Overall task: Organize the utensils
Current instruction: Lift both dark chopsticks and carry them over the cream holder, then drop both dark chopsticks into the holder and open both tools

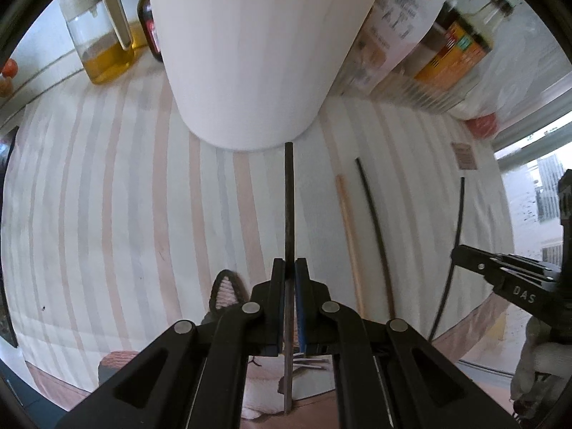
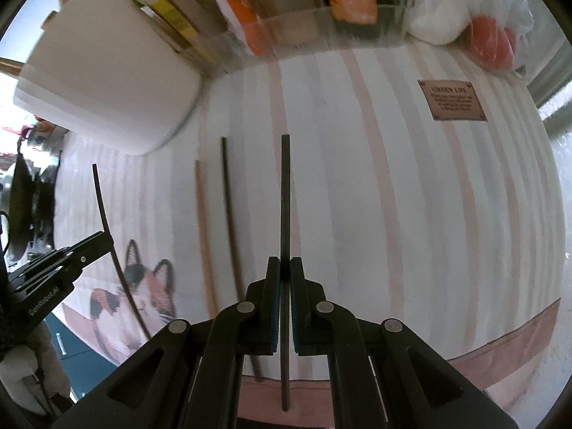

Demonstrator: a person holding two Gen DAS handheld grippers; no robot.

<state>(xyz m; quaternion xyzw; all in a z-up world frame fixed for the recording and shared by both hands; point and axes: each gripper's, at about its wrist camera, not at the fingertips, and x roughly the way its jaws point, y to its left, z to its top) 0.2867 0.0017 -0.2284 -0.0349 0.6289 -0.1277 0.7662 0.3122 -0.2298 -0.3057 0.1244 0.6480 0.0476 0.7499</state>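
My left gripper (image 1: 290, 268) is shut on a dark chopstick (image 1: 289, 196) whose tip points at the base of a tall white holder (image 1: 246, 53). In the right wrist view my right gripper (image 2: 285, 268) is shut on a second dark chopstick (image 2: 285, 196), held above the striped mat (image 2: 375, 196). Each gripper also shows in the other's view: the right gripper (image 1: 455, 250) at the right edge, the left gripper (image 2: 107, 237) at the left edge. Between them a wooden chopstick (image 2: 203, 236) and a third dark chopstick (image 2: 228, 214) lie side by side on the mat, near the white holder (image 2: 107, 85).
Behind the holder stand an oil jug (image 1: 103, 43), a dark bottle (image 1: 150, 25) and a clear rack of sauce bottles (image 1: 450, 46). A plastic bag with red items (image 2: 493, 46) sits at the far right. The mat carries a brown label (image 2: 452, 100) and a cat picture (image 2: 143, 286).
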